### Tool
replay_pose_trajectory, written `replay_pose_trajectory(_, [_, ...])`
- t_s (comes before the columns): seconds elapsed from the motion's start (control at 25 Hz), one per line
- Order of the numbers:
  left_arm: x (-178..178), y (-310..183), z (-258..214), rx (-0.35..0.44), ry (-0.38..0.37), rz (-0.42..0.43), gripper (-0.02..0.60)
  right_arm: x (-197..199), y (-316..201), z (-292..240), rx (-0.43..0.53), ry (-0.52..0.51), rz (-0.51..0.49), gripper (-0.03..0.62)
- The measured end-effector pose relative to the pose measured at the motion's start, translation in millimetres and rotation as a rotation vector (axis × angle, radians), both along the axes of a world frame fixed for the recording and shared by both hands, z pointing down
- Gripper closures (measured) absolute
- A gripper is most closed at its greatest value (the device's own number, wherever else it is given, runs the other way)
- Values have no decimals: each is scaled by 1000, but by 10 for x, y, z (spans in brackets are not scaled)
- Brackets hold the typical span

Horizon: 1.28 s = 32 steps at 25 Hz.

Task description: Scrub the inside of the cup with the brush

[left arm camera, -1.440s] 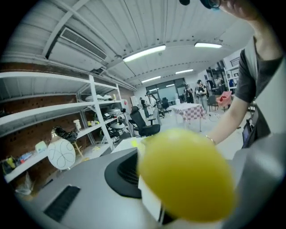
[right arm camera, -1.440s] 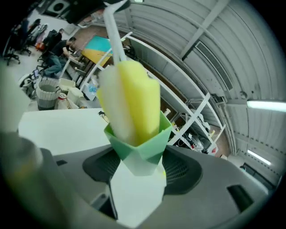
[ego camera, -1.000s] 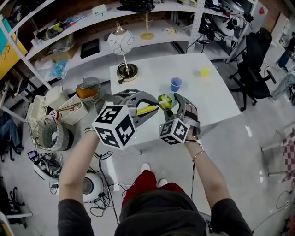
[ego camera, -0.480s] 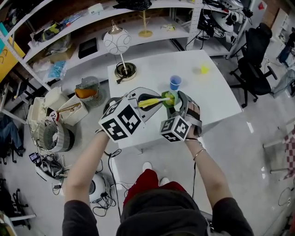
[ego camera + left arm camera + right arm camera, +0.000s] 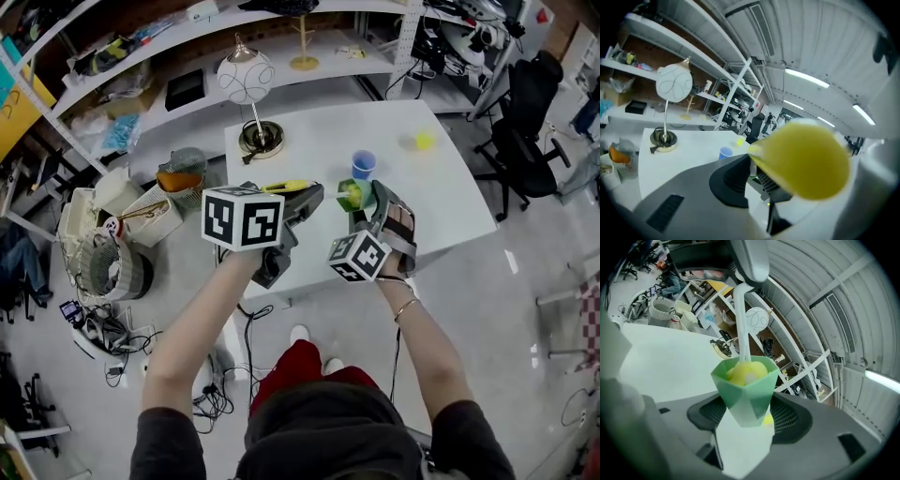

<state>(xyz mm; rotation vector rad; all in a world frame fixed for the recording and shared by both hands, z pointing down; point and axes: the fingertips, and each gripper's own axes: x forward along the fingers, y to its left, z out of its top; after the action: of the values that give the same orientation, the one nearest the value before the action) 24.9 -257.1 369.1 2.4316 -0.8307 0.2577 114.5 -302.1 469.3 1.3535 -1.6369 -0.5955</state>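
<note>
A faceted green cup [image 5: 745, 392] sits between the jaws of my right gripper [image 5: 745, 427], which is shut on it. The brush's yellow head [image 5: 746, 371] is inside the cup, and its white stem [image 5: 742, 319] rises to my left gripper at the top of that view. In the head view the left gripper [image 5: 311, 199] is shut on the brush's yellow handle [image 5: 286, 186], just left of the cup [image 5: 352, 194] and right gripper [image 5: 367, 204]. In the left gripper view the handle's end [image 5: 801, 159] fills the middle, hiding the cup.
Both grippers hang above the near edge of a white table [image 5: 309, 150]. On it stand a small blue cup [image 5: 363, 165], a yellow ball [image 5: 424, 141] and a globe lamp [image 5: 247, 80] on a round base. Bins and cables lie on the floor at the left.
My left gripper has risen and turned, its marker cube now facing up; the brush handle has swung from slanting to more level. The brush head stays in the cup; the right gripper barely moved.
</note>
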Motion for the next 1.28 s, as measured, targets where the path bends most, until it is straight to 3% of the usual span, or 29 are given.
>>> replay_pose_trajectory(0.12, [6,33,26,23,-29,27,535,-21,1,35,-37,1,-17,290])
replay_pose_trajectory(0.4, [143,205,93,294,-350,262,535,-106,72,249,-156,-45,-76,290])
replay_pose_trajectory(0.52, [203,327,133,453,-515,400,535,-170,129,325,-199,-60,-114,290])
replay_pose_trajectory(0.76, [321,599,204,877,-904,758,537,-290,192,367,-264,-134,-179,290])
replay_pose_trajectory(0.84, [331,654,221,982,-1000,862,537,-304,193,364,-264,-140,-186,290])
replay_pose_trajectory(0.92, [342,669,210,1033,-1048,918,535,-300,177,340,-249,-141,-185,290])
replay_pose_trajectory(1.0, [372,617,160,977,-1003,863,535,-269,150,303,-227,-148,-165,290])
replay_pose_trajectory(1.16, [391,418,79,675,-733,584,537,-157,111,285,-201,-129,-114,290])
replay_pose_trajectory(1.28, [377,310,100,479,-561,424,535,-68,115,334,-203,-120,-79,290])
